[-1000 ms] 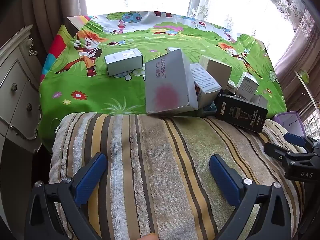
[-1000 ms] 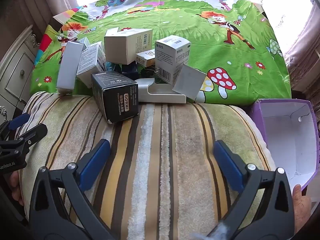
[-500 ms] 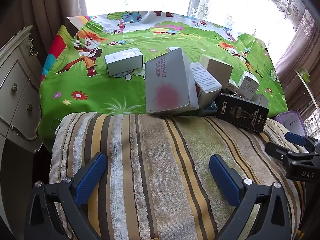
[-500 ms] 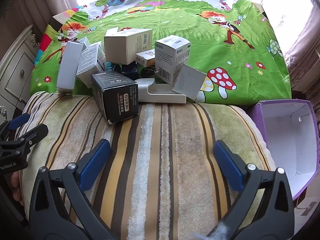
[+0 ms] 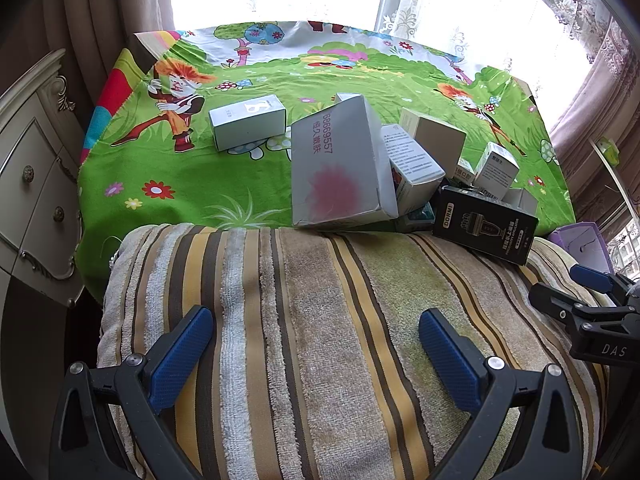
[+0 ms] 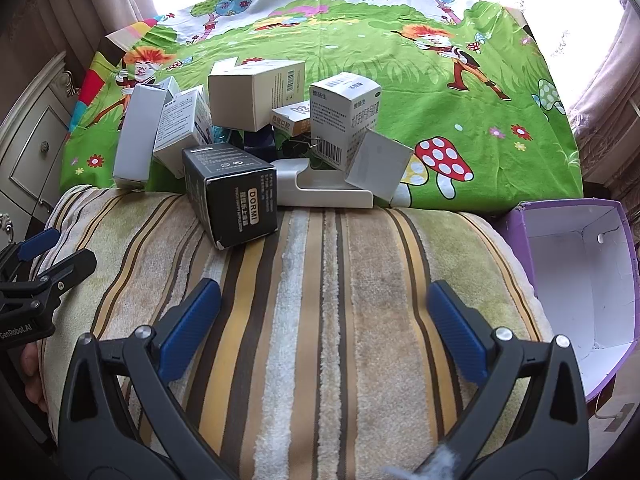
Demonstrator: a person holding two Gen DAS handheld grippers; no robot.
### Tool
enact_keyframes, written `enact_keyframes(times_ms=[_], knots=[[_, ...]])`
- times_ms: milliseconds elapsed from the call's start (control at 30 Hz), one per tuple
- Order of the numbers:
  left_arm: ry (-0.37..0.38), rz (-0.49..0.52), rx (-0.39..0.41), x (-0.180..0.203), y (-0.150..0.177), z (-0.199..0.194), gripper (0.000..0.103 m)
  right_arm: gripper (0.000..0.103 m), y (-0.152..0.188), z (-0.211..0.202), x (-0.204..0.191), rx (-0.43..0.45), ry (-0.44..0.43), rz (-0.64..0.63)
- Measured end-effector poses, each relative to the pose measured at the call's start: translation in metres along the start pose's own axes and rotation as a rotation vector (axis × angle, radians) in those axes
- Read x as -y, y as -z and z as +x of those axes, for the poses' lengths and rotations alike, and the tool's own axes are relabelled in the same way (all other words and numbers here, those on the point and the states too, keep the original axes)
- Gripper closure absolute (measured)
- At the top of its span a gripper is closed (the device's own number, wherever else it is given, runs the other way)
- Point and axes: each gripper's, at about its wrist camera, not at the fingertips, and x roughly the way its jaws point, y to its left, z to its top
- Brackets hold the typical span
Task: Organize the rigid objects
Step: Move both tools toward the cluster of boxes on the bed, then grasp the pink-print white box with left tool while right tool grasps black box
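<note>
both grippers hover low over the striped towel point(image 6: 320, 320), fingers spread wide, nothing between them — left gripper point(image 5: 316, 344) on one side, right gripper point(image 6: 324, 312) beside it. ahead, the boxes sit jumbled where towel meets the green cartoon cloth point(image 6: 460, 120). the black dormi box point(image 6: 232, 196) lies tilted with its near end on the towel, first in the right gripper's path. behind it a white tray piece point(image 6: 324, 192), a barcode box point(image 6: 344, 120) leaning, a small grey box point(image 6: 378, 164) propped against it. from the left view, a big grey box with a pink blotch point(image 5: 340, 172) fronts the heap, and one pale box point(image 5: 248, 122) lies apart on the cloth. the open purple bin point(image 6: 576, 272) waits off to the right — beside the towel's edge.
</note>
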Motion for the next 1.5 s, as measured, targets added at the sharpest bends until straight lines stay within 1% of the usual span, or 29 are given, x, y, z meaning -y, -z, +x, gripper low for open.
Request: enact_keyframes(times_ms=[367, 500, 600, 700, 833, 1000, 1067, 1167, 1267, 1300, 1400, 1500], knots=[[0.000, -0.007, -0.003, -0.001, 0.002, 0.001, 0.000, 0.000, -0.001, 0.003, -0.002, -0.007, 0.009, -0.010], [0.003, -0.005, -0.001, -0.002, 0.000, 0.004, 0.000, 0.000, -0.003, 0.005, -0.001, -0.022, 0.003, -0.001], [0.032, -0.018, 0.016, -0.006, 0.002, 0.002, 0.000, 0.000, -0.005, 0.006, 0.000, -0.041, -0.009, -0.010], [0.072, -0.053, 0.030, -0.012, 0.001, -0.001, 0.000, 0.000, -0.008, 0.007, 0.002, -0.061, -0.028, -0.027], [0.112, -0.068, 0.032, -0.015, -0.002, -0.003, 0.000, 0.000, -0.008, 0.006, 0.006, -0.050, -0.050, -0.016], [0.228, -0.048, 0.028, -0.017, -0.016, -0.002, 0.000, 0.000, -0.009, 0.005, 0.005, -0.026, -0.067, -0.045], [0.280, -0.063, 0.019, -0.023, -0.026, 0.002, 0.000, 0.000, -0.010, 0.003, 0.004, -0.019, -0.081, -0.046], [0.340, -0.084, -0.008, -0.029, -0.042, 0.013, 0.000, 0.000, -0.013, -0.003, 0.003, 0.015, -0.135, -0.066], [0.367, -0.086, -0.046, -0.030, -0.057, 0.029, 0.000, 0.000, -0.019, -0.012, -0.003, 0.061, -0.158, -0.105], [0.366, -0.087, -0.053, -0.031, -0.061, 0.033, 0.000, 0.000, -0.022, -0.014, -0.006, 0.076, -0.160, -0.128], [0.372, -0.093, -0.069, -0.032, -0.071, 0.044, 0.000, 0.000, -0.033, -0.017, -0.018, 0.119, -0.133, -0.201], [0.407, -0.101, -0.095, -0.033, -0.076, 0.054, 0.000, 0.000, -0.044, -0.015, -0.028, 0.128, -0.159, -0.242]])
